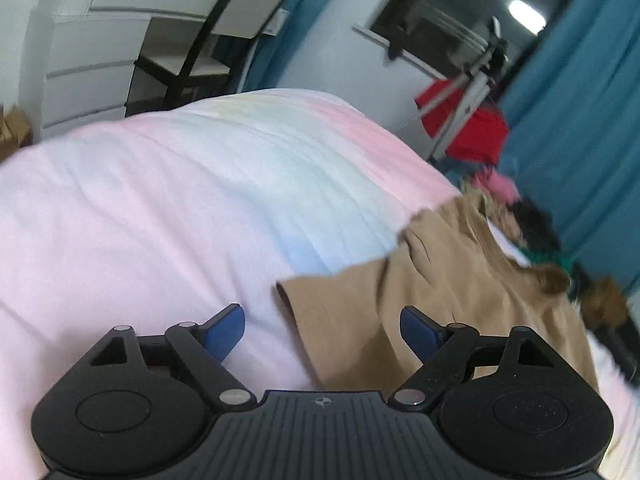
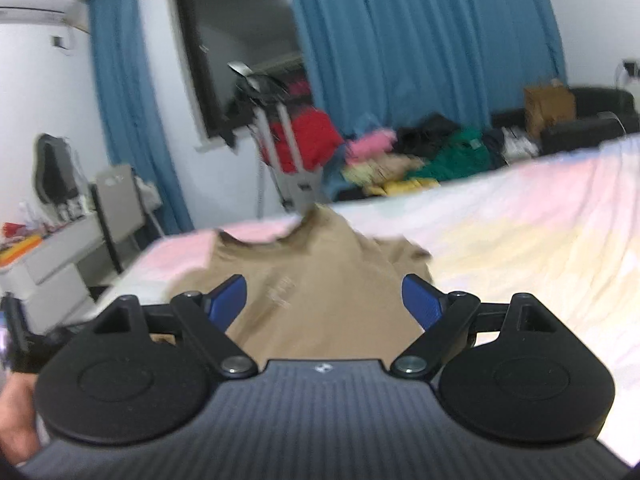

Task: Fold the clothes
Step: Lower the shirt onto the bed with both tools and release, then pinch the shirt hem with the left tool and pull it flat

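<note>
Pastel bedsheet [image 1: 168,208], pink running into pale blue and a yellowish patch, covers the whole work surface; soft ripples across it, both views blurred. Tan shirt [image 1: 440,312] lies spread on this sheet, rumpled, one sleeve pointing toward the sheet's open area in the left wrist view; in the right wrist view the same shirt [image 2: 320,280] fills the middle ground, collar end away from the camera, faint print on the chest. Left gripper [image 1: 322,330] hangs over the sleeve edge, blue pads [image 1: 226,332] spread wide, nothing between them. Right gripper [image 2: 324,300] sits above the shirt body, jaws likewise parted and empty; whether either pad touches cloth cannot be told. Room beyond: blue curtains [image 2: 420,40] on both sides of a dark window [image 2: 240,40], white wall [image 2: 36,80]. Grey metal stand [image 2: 296,176] by the far edge of the sheet, with something red [image 2: 308,136] behind it. Heap of mixed clothes [image 2: 420,160], pink, green, yellow, black, past the sheet's far edge under the curtains. Cardboard box [image 2: 548,106] on a dark sofa-like piece [image 2: 592,120] at far right. White drawers [image 1: 88,68] and a black-framed chair [image 1: 208,40] show in the left wrist view. Part of a hand [image 2: 16,420] visible at the lower left edge of the right wrist view.
</note>
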A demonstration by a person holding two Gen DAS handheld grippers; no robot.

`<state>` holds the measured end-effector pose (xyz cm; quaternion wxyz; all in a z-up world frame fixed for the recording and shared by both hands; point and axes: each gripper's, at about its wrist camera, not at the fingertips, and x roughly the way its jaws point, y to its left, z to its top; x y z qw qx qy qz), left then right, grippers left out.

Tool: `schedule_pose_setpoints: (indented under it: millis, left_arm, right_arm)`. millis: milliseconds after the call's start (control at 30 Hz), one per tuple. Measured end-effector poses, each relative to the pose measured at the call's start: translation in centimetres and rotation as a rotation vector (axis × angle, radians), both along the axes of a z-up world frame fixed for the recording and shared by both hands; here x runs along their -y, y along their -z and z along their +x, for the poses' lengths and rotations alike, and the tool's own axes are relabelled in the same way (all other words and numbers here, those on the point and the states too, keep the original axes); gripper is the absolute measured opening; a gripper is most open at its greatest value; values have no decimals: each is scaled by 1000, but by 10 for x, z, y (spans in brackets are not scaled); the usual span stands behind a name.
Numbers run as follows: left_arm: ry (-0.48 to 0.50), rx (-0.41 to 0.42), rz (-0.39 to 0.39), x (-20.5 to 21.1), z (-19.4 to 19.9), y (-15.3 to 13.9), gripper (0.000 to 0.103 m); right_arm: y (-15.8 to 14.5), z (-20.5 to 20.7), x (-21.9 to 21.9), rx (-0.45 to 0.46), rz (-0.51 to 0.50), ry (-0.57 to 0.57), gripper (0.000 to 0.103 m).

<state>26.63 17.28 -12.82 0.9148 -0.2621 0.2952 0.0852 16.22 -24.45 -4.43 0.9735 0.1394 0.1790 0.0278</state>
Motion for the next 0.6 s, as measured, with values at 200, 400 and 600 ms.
schedule_pose_setpoints:
  millis: [200,400,600]
  left_arm:
    - [19,34,83,-16,30,-33,22]
    - [38,68,166,-33,59,-67,8]
    - [0,77,291,-49,104,-109,7]
  right_arm:
    - [19,32,8,-54,29,40,86]
    - [16,43,-4,-25,-71,65,86]
    - [17,48,4,-30,-61,121,86]
